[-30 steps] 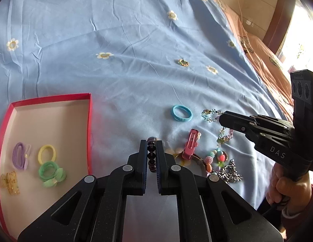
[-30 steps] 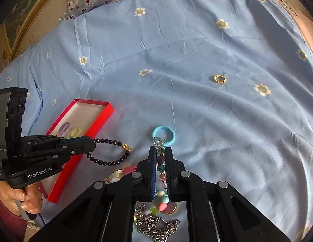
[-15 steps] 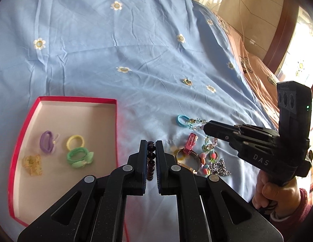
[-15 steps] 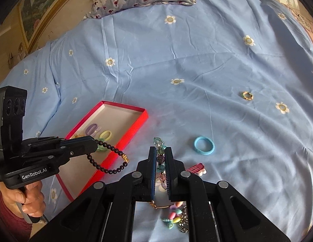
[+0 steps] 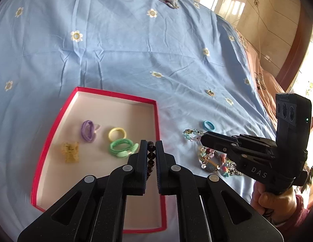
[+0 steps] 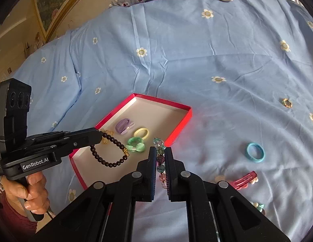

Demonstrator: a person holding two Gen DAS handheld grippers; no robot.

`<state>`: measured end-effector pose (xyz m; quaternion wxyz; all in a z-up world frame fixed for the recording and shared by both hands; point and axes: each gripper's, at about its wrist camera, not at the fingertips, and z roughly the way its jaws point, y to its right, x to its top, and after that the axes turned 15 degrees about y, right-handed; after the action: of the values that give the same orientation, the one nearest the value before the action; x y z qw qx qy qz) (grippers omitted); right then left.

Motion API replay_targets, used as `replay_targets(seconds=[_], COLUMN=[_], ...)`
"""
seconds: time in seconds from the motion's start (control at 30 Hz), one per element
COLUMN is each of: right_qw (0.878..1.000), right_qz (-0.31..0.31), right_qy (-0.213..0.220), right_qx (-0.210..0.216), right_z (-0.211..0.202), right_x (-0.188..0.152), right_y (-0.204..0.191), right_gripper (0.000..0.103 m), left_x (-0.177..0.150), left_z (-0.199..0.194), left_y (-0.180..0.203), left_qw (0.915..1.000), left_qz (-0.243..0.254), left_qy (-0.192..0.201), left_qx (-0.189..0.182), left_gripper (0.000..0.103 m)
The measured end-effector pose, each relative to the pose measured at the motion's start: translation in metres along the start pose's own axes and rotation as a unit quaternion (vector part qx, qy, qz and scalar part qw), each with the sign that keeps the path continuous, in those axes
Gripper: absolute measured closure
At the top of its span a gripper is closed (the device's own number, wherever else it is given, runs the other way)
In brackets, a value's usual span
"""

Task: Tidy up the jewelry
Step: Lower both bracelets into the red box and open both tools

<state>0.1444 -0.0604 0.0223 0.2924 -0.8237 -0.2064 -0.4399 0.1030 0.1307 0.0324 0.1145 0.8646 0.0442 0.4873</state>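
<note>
A: Well, the left gripper point(image 5: 151, 151) is clamped on the dark bracelet point(image 6: 110, 153), which dangles as a loop over the red tray point(image 5: 156, 125).

B: And the right gripper point(image 6: 160, 157)?

A: Clenched on the crystal bracelet point(image 6: 160, 151), hanging just past the tray's near corner.

B: How will they handle?

A: Light and limp, I'd judge; strung beads swing and slip on round faces. Pinching across one bead, as now, seems right. The crystal beads look chippable, so a low drop is wise.

B: What's left?

A: A blue ring point(image 6: 255, 152), a pink clip point(image 6: 244, 179) and a gold ring point(image 6: 287, 102) lie on the sheet point(image 6: 196, 50).
</note>
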Motion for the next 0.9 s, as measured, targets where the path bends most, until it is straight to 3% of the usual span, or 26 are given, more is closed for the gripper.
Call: replay_targets(seconds=[0.37, 0.9], right_qw=[0.999, 0.997], right_qz=[-0.008, -0.012], right_qy=[-0.026, -0.051], right_qx=[0.039, 0.048], right_z=[0.041, 0.075], right_x=[-0.007, -0.014], right_y=[-0.035, -0.046], right_gripper=[0.096, 0.096], left_x=[-0.008, -0.017], left_z=[0.000, 0.009], left_y=[-0.035, -0.062], left_qw=[0.9992, 0.9976], left_qz=[-0.023, -0.050], left_qy=[-0.008, -0.020], left_qx=[0.032, 0.045], left_gripper=[0.097, 0.097])
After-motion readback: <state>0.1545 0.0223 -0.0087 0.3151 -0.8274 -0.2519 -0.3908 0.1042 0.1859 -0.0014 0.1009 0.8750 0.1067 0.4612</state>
